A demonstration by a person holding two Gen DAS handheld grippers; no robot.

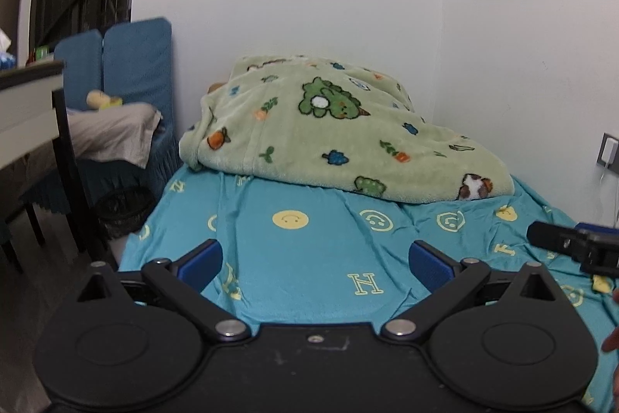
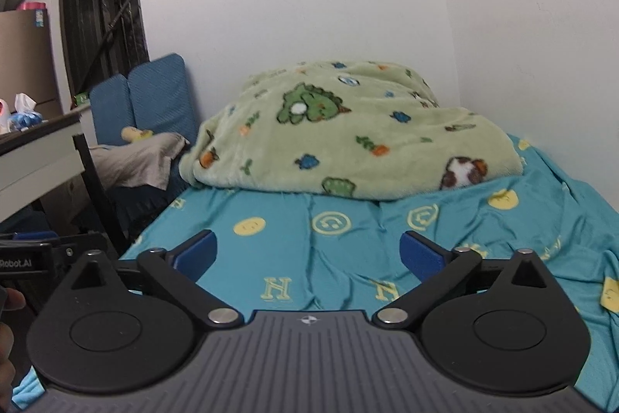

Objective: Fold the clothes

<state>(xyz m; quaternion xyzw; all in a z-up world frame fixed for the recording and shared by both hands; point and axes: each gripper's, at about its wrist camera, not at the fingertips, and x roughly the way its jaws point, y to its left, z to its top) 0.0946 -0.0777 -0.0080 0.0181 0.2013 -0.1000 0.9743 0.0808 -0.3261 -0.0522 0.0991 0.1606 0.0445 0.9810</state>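
Folding looked unstarted: both the left gripper [image 1: 315, 258] and right gripper [image 2: 307, 250] stood wide open, empty, with the teal garment [image 2: 348, 258], seemingly unfolded, spread between and beneath the jaws.

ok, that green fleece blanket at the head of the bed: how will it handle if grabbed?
The green fleece blanket is probably floppy: it lies slumped in soft folds. Its thick pile suggests bulky yet light. Pulling one edge would likely drag the heap across the blue sheet, not lift it cleanly.
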